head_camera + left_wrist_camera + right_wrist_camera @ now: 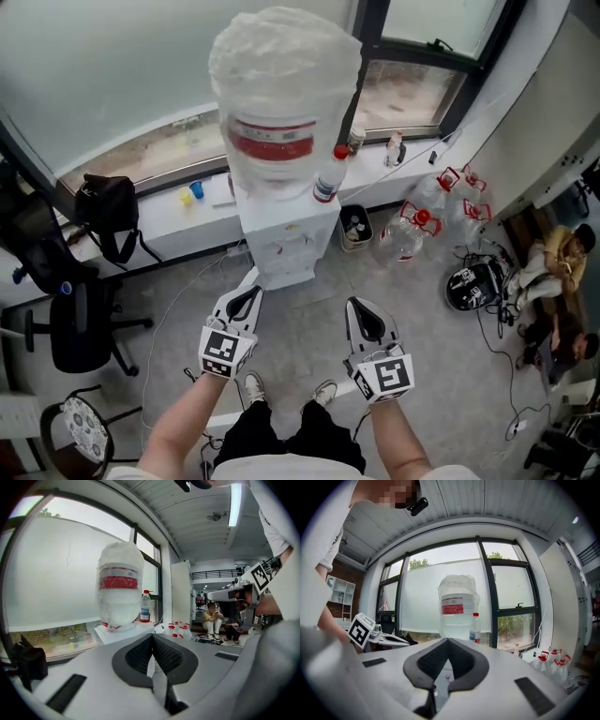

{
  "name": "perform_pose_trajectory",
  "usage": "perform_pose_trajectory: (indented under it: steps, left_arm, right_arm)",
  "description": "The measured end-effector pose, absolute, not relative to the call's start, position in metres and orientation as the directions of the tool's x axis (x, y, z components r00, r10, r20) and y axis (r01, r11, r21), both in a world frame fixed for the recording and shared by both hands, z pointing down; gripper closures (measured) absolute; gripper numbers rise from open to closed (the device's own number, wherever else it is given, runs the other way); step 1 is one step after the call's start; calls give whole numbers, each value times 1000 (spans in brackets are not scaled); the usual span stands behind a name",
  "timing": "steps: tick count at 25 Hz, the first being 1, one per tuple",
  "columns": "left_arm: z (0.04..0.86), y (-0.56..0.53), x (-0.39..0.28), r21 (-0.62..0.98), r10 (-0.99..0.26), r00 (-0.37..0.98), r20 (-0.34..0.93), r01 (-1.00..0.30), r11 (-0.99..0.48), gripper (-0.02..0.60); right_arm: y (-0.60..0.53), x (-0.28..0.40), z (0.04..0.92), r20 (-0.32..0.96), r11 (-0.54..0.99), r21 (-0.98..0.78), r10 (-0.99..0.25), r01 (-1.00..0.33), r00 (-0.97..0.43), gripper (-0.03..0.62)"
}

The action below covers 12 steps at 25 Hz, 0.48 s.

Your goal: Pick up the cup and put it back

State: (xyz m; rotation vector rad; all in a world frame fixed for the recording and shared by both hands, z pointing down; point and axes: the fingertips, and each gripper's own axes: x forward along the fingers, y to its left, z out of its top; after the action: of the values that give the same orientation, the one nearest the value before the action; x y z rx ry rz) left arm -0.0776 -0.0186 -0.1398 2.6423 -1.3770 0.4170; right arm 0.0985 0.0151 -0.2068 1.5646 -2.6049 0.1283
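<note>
Office window [112, 84] behind dispenser [286, 234]. My left tongs [251, 292], right tongs [356, 305] pressed together, empty. Risk: I knock bottle [328, 180] off dispenser.

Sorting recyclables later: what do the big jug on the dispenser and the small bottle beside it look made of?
Big jug: translucent plastic, seemingly wrapped in cloudy, crinkled film. Small bottle: clear, glossy plastic, see-through above its label; red cap likely plastic.

Left gripper [253, 289] and right gripper [354, 304] side by side, jaws together, facing water dispenser [286, 246]. Red-capped bottle [330, 176] beside its jug [281, 94]. On sill [173, 217]: small blue item [196, 189], possibly a cup.
</note>
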Motion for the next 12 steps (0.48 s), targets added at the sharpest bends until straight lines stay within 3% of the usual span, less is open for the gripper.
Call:
perform_pose_trajectory:
  steps: [12]
  left_arm:
    - [-278, 4, -133, -31, -871, 475, 124, -876, -482, 558]
  right_arm:
    - [14, 109, -300, -1, 491, 10, -871, -871, -491, 574]
